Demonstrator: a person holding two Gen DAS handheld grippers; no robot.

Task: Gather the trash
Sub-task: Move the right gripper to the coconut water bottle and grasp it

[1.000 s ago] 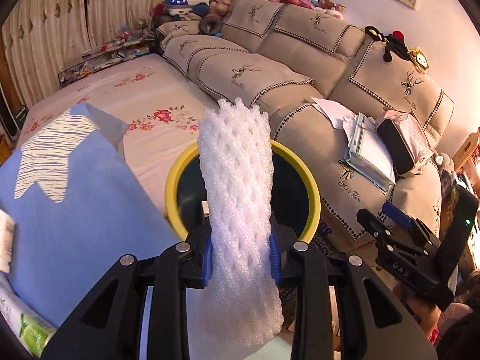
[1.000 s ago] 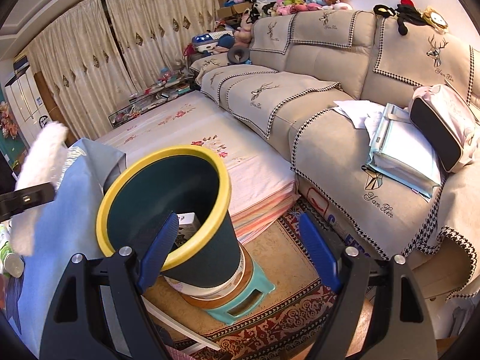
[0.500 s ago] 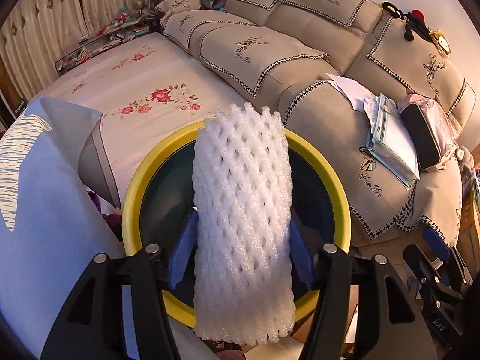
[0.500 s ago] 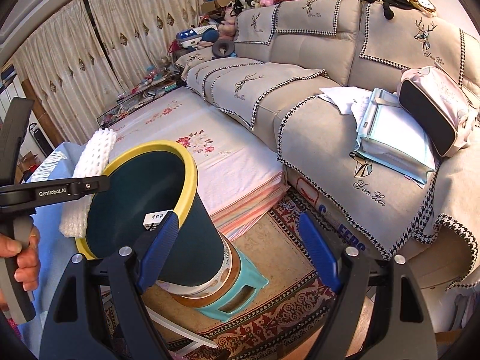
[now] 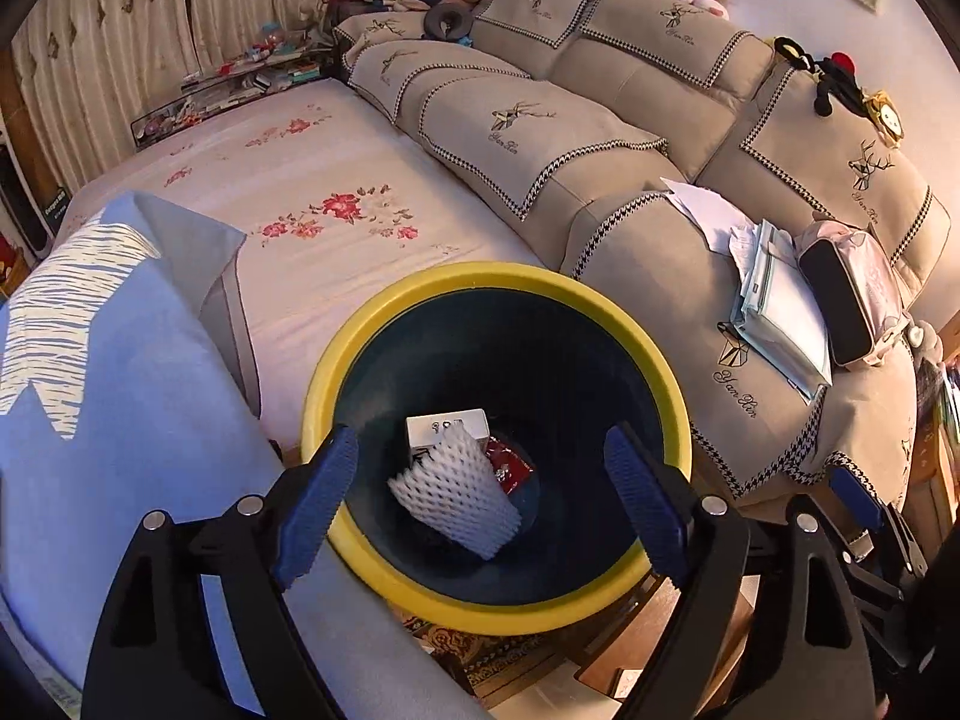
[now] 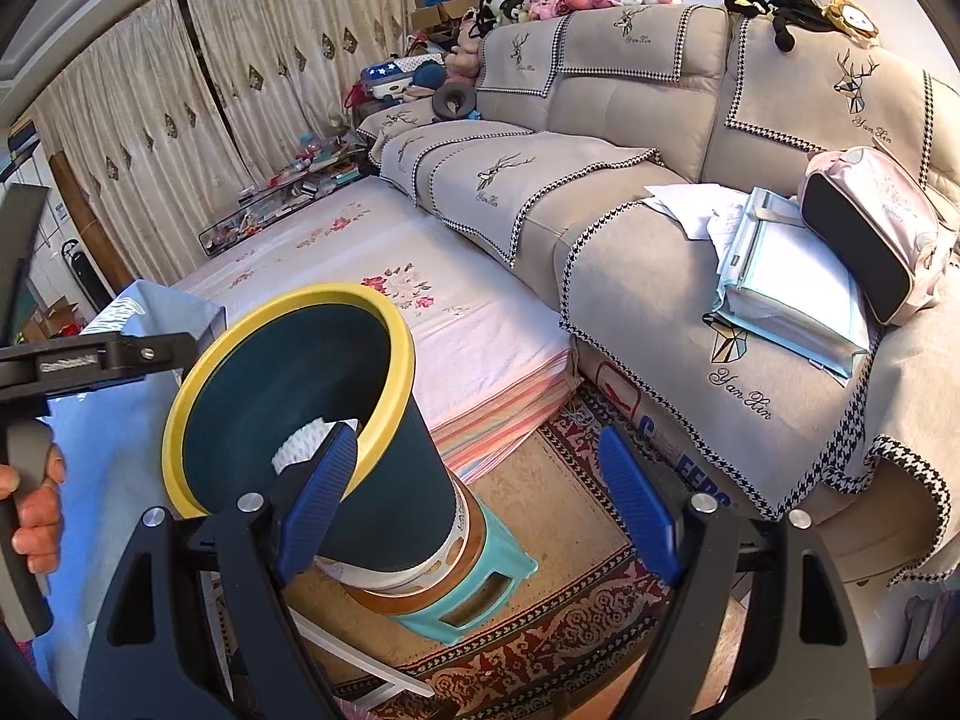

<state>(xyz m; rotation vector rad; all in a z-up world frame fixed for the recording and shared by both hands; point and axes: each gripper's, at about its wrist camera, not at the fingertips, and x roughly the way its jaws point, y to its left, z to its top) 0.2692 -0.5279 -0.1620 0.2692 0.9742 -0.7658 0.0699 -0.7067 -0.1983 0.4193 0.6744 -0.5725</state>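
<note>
A dark bin with a yellow rim [image 5: 672,378] sits below my left gripper [image 5: 480,504], which is open and empty right above its mouth. A white foam net sleeve [image 5: 456,498] lies inside the bin on a white box [image 5: 447,427] and a red wrapper [image 5: 510,467]. In the right wrist view the bin [image 6: 396,498] stands tilted on a teal stool [image 6: 480,594], and the foam net [image 6: 306,438] shows inside. My right gripper [image 6: 474,504] is open and empty, beside the bin over the rug.
A blue cloth-covered surface [image 5: 120,420] lies left of the bin. A floral mattress [image 5: 336,180] and a beige sofa [image 5: 600,138] with papers [image 5: 780,306] and a pink bag [image 5: 852,294] are behind. A patterned rug [image 6: 558,630] covers the floor.
My left gripper opened and let go of the foam net, which dropped into the bin. The right gripper stayed open and shifted slightly.
</note>
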